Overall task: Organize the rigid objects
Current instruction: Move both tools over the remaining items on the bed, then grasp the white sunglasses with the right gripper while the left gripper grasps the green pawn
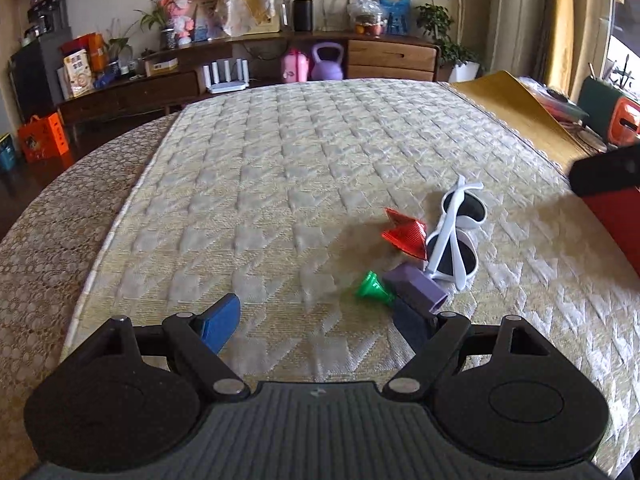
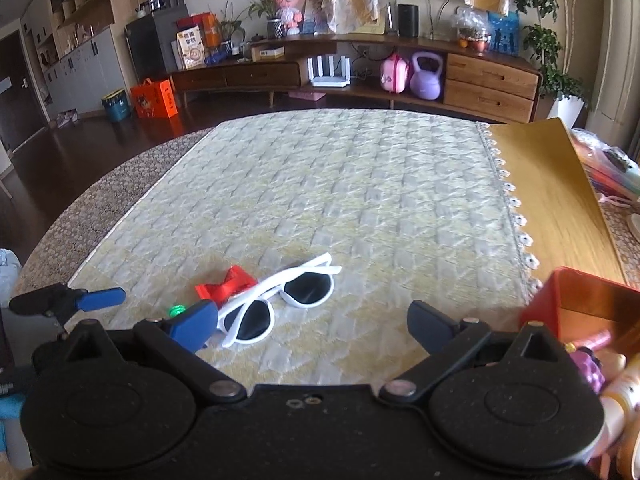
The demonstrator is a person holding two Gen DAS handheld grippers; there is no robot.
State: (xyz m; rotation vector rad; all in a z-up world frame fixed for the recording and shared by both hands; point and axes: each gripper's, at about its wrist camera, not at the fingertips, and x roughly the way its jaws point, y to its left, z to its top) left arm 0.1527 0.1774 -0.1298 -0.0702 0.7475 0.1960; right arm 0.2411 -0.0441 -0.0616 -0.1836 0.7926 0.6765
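Observation:
On the quilted cloth lie white sunglasses [image 1: 456, 236], a red ridged piece [image 1: 406, 234], a small green cone [image 1: 372, 286] and a purple block [image 1: 418, 286], all close together. My left gripper [image 1: 316, 320] is open and empty, and the purple block lies just ahead of its right finger. In the right wrist view the sunglasses [image 2: 280, 300] lie folded just beyond my open right gripper [image 2: 312, 326], near its left finger. The red piece [image 2: 228, 284] and green cone [image 2: 176, 311] sit behind that finger. The left gripper's blue fingertip [image 2: 100, 298] shows at the far left.
A red open box [image 2: 580, 300] stands at the right, holding a purple toy [image 2: 586, 368] and a bottle; the same red box [image 1: 612, 216] shows at the right edge of the left wrist view. A yellow mat [image 2: 552, 200] covers the table's right side. Cloth stretches far ahead.

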